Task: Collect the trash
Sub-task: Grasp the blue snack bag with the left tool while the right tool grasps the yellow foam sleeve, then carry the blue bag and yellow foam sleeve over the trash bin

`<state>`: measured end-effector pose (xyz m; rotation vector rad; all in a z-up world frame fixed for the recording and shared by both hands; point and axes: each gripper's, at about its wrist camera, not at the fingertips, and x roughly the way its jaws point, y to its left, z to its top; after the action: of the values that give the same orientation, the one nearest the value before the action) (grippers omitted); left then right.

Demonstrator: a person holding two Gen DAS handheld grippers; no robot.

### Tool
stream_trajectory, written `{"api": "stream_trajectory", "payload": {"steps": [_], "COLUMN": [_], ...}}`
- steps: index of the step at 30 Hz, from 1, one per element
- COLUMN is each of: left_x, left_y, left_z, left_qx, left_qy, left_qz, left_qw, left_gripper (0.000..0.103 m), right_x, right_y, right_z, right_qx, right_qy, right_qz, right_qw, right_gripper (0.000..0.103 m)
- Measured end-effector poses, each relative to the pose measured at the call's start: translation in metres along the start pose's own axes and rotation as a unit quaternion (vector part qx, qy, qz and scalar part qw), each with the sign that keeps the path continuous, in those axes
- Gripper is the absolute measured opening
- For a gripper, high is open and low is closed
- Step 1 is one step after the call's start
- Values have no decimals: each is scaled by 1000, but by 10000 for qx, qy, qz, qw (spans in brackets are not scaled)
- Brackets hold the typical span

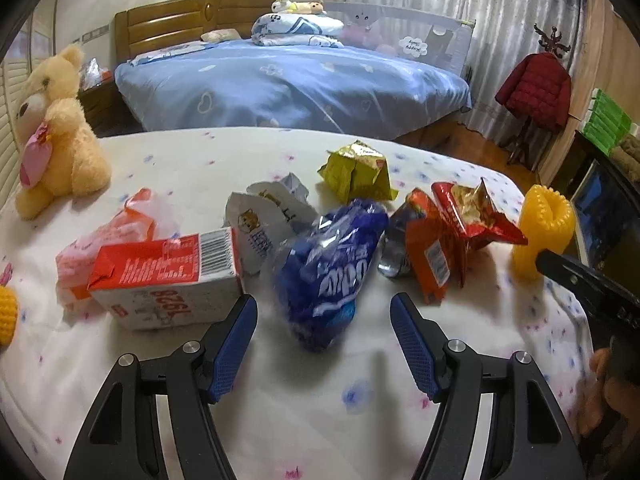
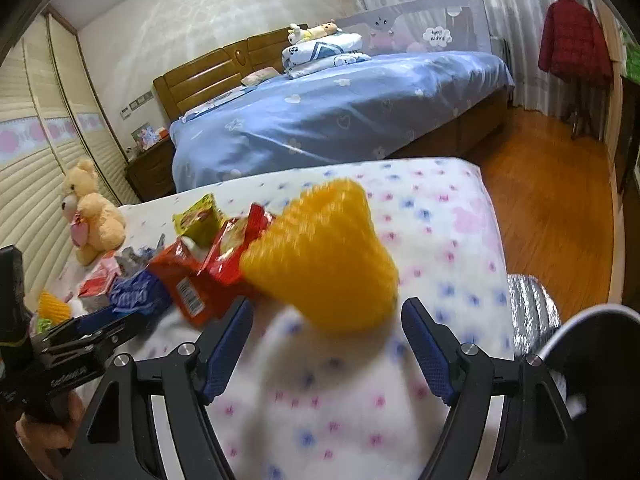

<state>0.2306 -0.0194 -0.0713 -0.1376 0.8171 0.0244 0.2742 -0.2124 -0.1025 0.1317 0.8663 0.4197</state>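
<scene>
A heap of trash lies on a bed with a white flower-print cover [image 1: 200,160]. At its near middle is a crumpled blue plastic snack bag [image 1: 328,268], lying just ahead of the left claw [image 1: 324,340], whose blue-padded jaws stand apart with nothing pressed between them. Left of the bag sits a red-and-white paper carton [image 1: 168,280] on its side, touching a pink-and-orange plastic wrapper [image 1: 112,236] behind it. A white crumpled paper bag [image 1: 268,216] lies behind the blue one, and a yellow-green foil packet [image 1: 356,172] farther back. To the right stand an orange snack packet [image 1: 428,248] and a torn red foil chip bag [image 1: 472,216]. Right of these is a yellow foam fruit net [image 2: 324,256], directly ahead of the right claw [image 2: 326,344], which is likewise spread wide and grips nothing. A cream teddy bear [image 1: 56,132] sits at the far left.
</scene>
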Motion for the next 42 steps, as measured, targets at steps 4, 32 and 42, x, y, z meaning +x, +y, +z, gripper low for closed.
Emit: {"api": "stream_trajectory", "payload": {"steps": [4, 32, 42], "left_x": [6, -58, -63], "left_y": [-2, -20, -62], "left_z": [1, -45, -50], "left_qx": [71, 107, 652], "left_qy": [-23, -169, -103], "left_qz": [-24, -939, -1352], "left_qw": [10000, 9954, 9886], "left_gripper": [44, 25, 25], "right_x": [6, -89, -119], "right_y": [1, -24, -46], "right_z": [5, -63, -74], "right_qx": [-108, 683, 906], "right_qy": [-41, -238, -388], "right_qz": [-174, 117, -51], "right_qw": [9998, 9973, 9951], "right_gripper": [64, 29, 29]}}
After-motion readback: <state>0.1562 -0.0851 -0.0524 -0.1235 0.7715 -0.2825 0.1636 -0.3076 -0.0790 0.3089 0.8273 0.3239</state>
